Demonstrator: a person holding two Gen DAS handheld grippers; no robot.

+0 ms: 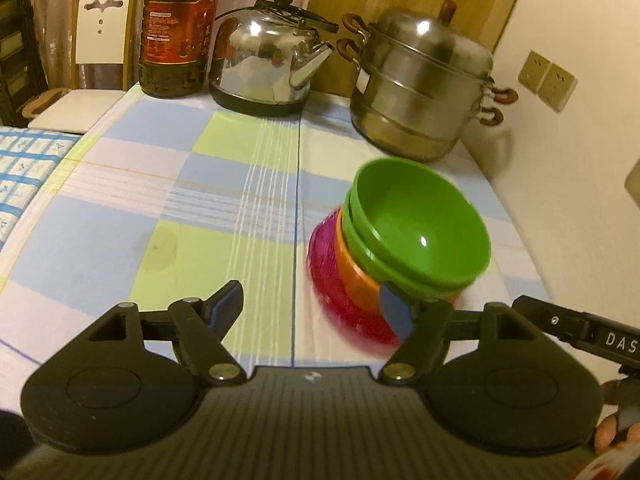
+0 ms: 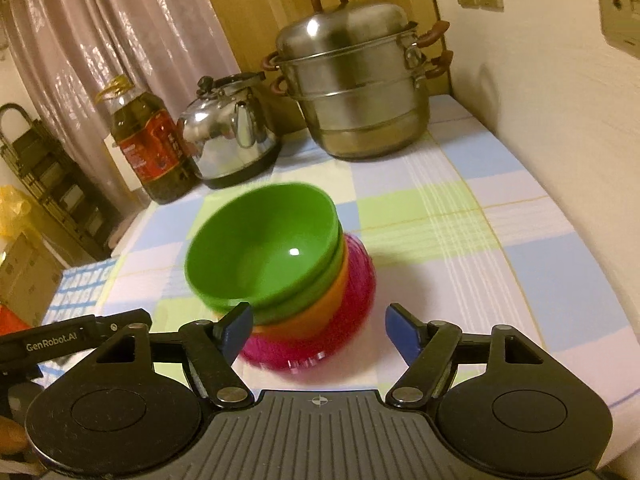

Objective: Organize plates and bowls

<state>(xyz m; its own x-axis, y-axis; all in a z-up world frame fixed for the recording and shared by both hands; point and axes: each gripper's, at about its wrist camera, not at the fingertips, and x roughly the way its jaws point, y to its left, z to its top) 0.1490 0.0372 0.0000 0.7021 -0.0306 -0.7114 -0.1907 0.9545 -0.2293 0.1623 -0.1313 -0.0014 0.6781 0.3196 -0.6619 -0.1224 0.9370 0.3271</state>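
Observation:
A stack of bowls stands on the checked tablecloth: two green bowls [image 1: 420, 224] nested on an orange bowl [image 1: 356, 276], all on a magenta ribbed plate or bowl [image 1: 332, 280]. The same stack shows in the right wrist view, green [image 2: 264, 248], orange [image 2: 316, 312], magenta [image 2: 356, 312]. My left gripper [image 1: 312, 304] is open and empty, its right fingertip [image 1: 394, 312] close to the stack's near left side. My right gripper [image 2: 318, 330] is open and empty, just in front of the stack, its left fingertip [image 2: 236, 330] near the green bowl's base.
At the back of the table stand a steel steamer pot [image 1: 424, 84], a steel kettle [image 1: 268, 64] and a large oil bottle [image 1: 176, 32]. A wall [image 1: 580, 160] runs along the table's right edge. A chair [image 1: 100, 40] stands at the far left.

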